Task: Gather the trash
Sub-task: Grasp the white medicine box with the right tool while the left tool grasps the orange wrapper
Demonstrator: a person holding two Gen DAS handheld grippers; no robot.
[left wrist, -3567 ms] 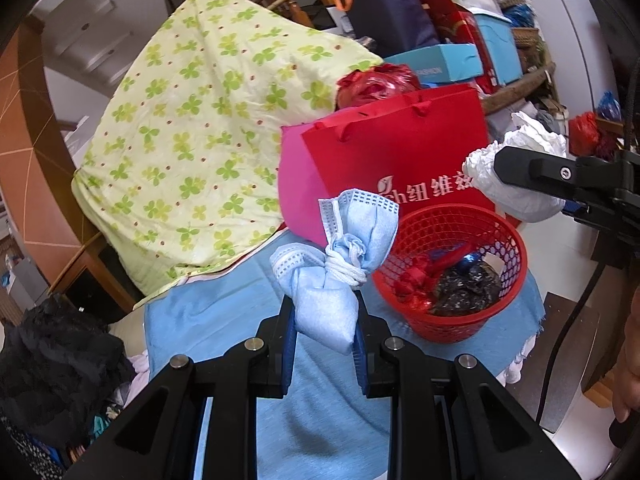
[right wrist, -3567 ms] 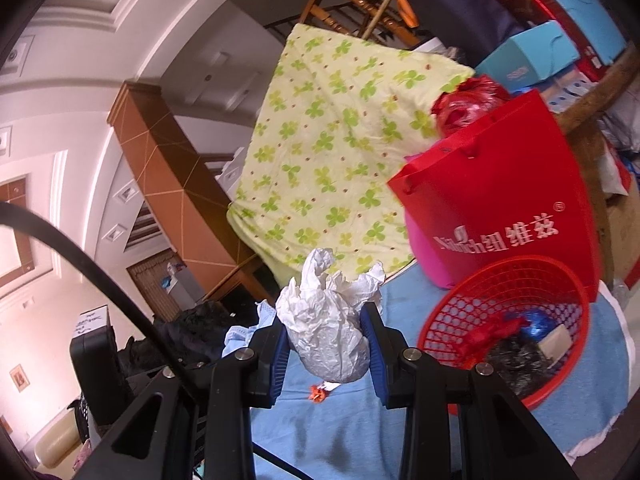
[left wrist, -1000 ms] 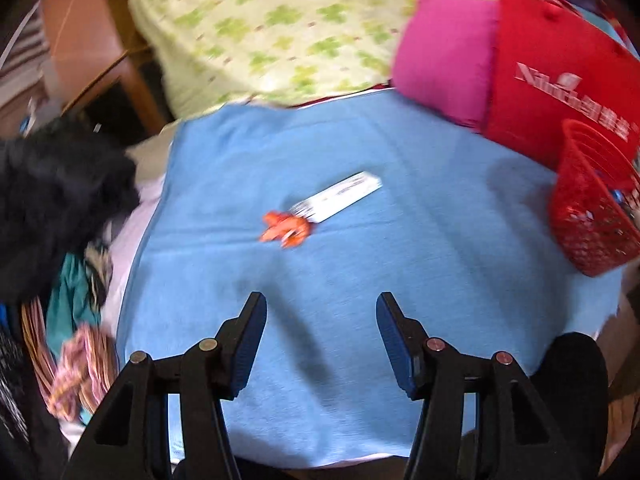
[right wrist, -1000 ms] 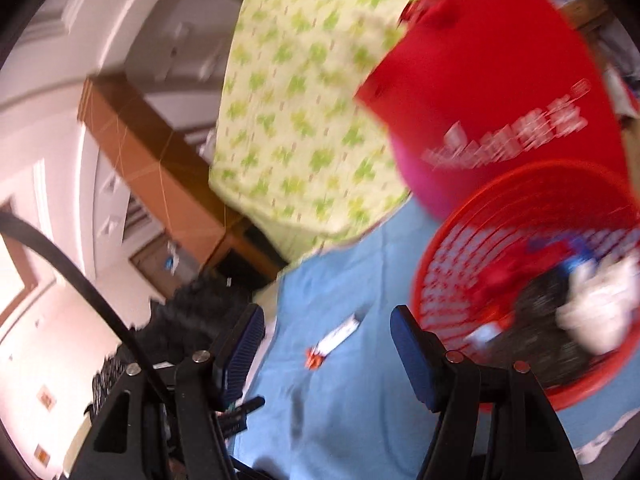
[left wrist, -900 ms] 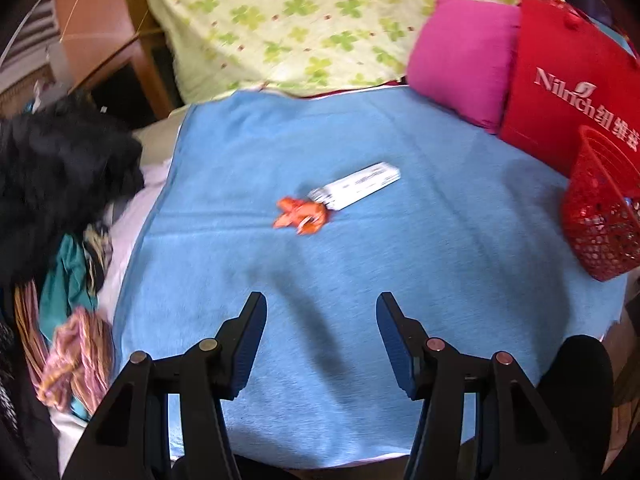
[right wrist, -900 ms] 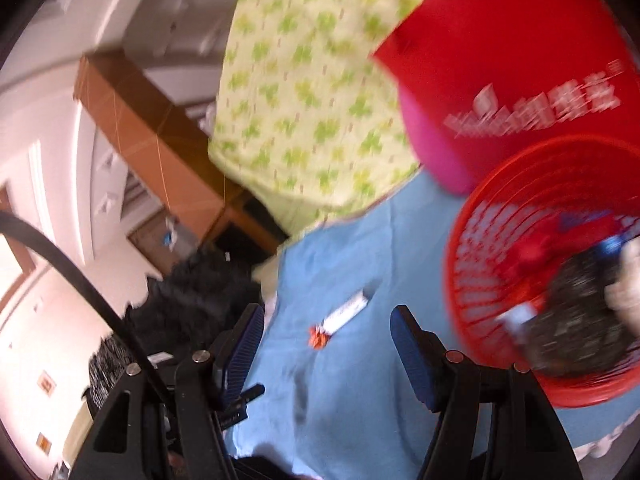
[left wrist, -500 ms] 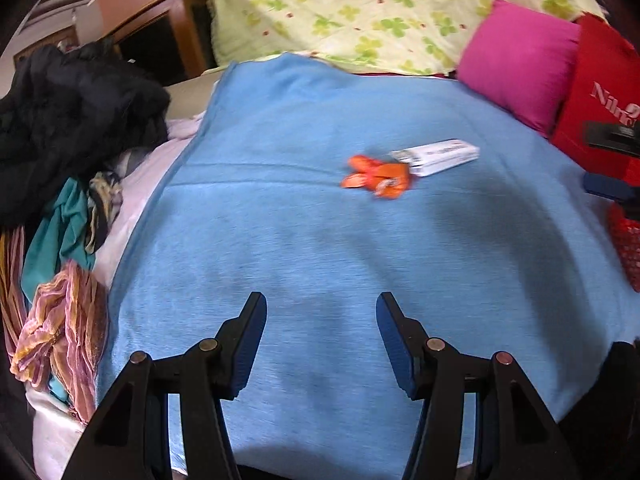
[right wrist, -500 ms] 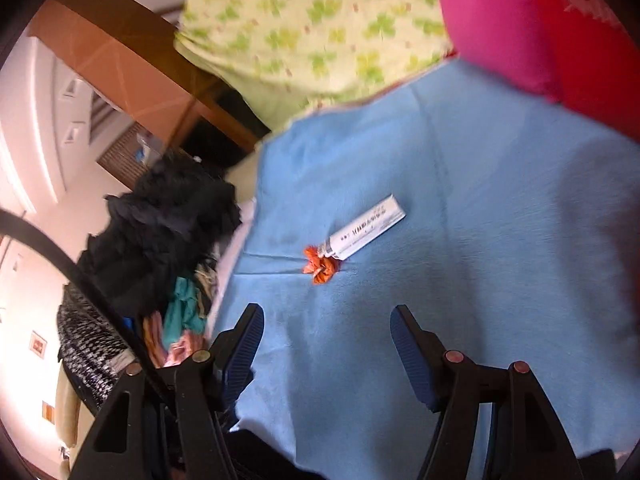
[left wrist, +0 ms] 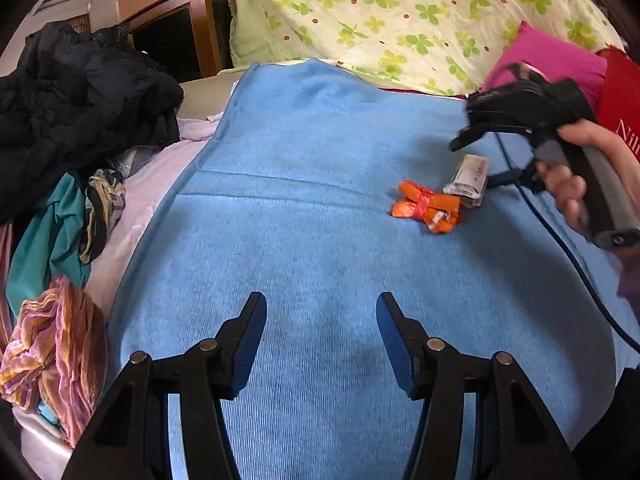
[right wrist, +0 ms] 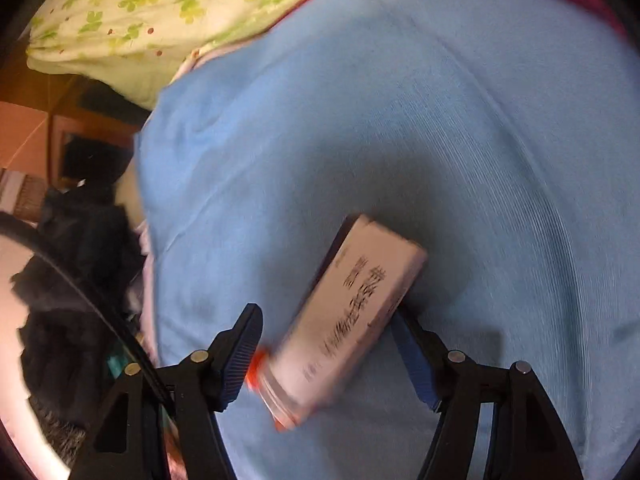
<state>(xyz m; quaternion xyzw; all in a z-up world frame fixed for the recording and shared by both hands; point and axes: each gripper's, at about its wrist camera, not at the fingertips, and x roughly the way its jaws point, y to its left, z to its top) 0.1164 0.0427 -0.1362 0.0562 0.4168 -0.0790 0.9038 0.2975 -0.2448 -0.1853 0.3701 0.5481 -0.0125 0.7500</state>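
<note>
In the right wrist view, the white printed box (right wrist: 356,316) lies on the blue blanket (right wrist: 400,120) at lower centre, its long axis slanting from lower left to upper right. It sits between the spread fingers of the right gripper (right wrist: 326,332), which grasp nothing. In the left wrist view, the orange wrapper (left wrist: 426,206) touches the box's near end at right of centre. The left gripper (left wrist: 320,332) hangs released over bare blanket, with clothes (left wrist: 72,120) piled along the left edge.
</note>
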